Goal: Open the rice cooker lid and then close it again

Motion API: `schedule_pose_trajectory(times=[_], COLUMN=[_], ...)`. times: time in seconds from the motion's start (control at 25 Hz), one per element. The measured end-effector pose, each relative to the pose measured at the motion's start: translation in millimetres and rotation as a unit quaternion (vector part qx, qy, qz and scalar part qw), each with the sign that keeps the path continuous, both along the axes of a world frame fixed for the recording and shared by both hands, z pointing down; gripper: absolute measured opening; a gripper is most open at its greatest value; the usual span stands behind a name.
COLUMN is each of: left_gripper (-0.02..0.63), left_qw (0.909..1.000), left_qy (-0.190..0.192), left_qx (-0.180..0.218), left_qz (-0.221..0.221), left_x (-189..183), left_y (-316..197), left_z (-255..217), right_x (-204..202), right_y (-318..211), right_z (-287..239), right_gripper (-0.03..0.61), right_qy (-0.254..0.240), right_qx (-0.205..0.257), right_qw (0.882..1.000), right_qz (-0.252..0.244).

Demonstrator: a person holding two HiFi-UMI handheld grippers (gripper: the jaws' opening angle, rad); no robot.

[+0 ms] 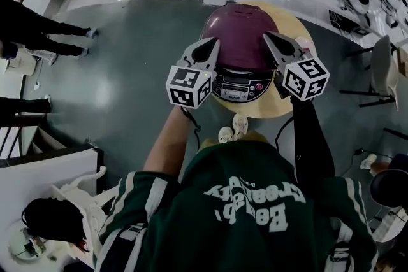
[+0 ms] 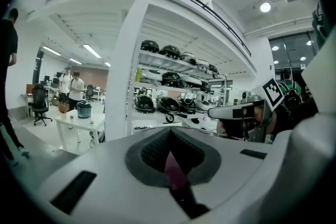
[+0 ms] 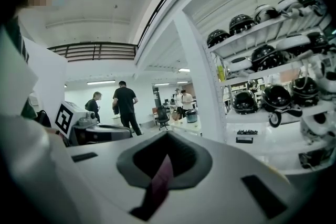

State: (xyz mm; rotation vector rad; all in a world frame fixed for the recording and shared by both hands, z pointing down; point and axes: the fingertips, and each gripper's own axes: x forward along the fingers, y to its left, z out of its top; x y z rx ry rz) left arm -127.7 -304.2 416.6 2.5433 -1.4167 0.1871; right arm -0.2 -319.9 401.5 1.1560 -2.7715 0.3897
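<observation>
A round table (image 1: 294,22) of light wood stands on the grey floor (image 1: 140,60). A purple rice cooker (image 1: 239,41) sits on it and takes up most of the top

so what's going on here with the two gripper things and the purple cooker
A person in a green top stands over a purple rice cooker on a round wooden table, holding a gripper in each hand. The left gripper and right gripper are at either side of the lid, both with jaws together and holding nothing. The lid is down. Whether either gripper touches it can't be told.
</observation>
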Motion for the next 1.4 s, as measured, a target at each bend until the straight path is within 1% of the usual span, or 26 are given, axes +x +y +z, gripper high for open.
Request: schedule_pose_trajectory(times=[0.08, 0.2, 0.4, 0.64, 1.04, 1.12, 1.28, 1.32, 1.4], left_gripper=[0.0, 0.0, 0.0, 0.0, 0.0, 0.0, 0.0, 0.0, 0.0], left_qw=[1.0, 0.9998, 0.9995, 0.9985, 0.9979, 0.9979, 0.9978, 0.9978, 0.9978], left_qy=[-0.009, -0.021, -0.013, -0.018, -0.02, -0.023, -0.027, -0.028, -0.034], left_qx=[-0.002, -0.007, -0.03, -0.051, -0.061, -0.061, -0.061, -0.06, -0.057], left_qz=[-0.001, 0.001, 0.003, 0.003, 0.004, 0.005, 0.004, 0.003, 0.002], left_x=[1, 2, 1, 2, 4, 6, 8, 7, 7], left_y=[3, 8, 14, 15, 15, 15, 13, 13, 14], left_z=[9, 21, 45, 64, 71, 71, 73, 73, 74], right_x=[0, -4, -6, -6, -7, -9, -18, -19, -18], right_y=[3, 6, 10, 8, 8, 9, 12, 12, 11], right_z=[8, 16, 36, 50, 64, 67, 78, 80, 79], right_gripper=[0.003, 0.003, 0.003, 0.003, 0.003, 0.003, 0.003, 0.003, 0.003], right_qy=[0.003, 0.02, 0.022, 0.029, 0.047, 0.064, 0.129, 0.134, 0.124], right_qx=[-0.003, 0.0, -0.01, -0.025, -0.036, -0.032, -0.021, -0.021, -0.02], right_qw=[1.0, 1.0, 1.0, 0.999, 0.998, 0.997, 0.991, 0.99, 0.992], right_qz=[-0.001, -0.003, -0.007, -0.012, -0.01, -0.015, -0.034, -0.034, -0.028])
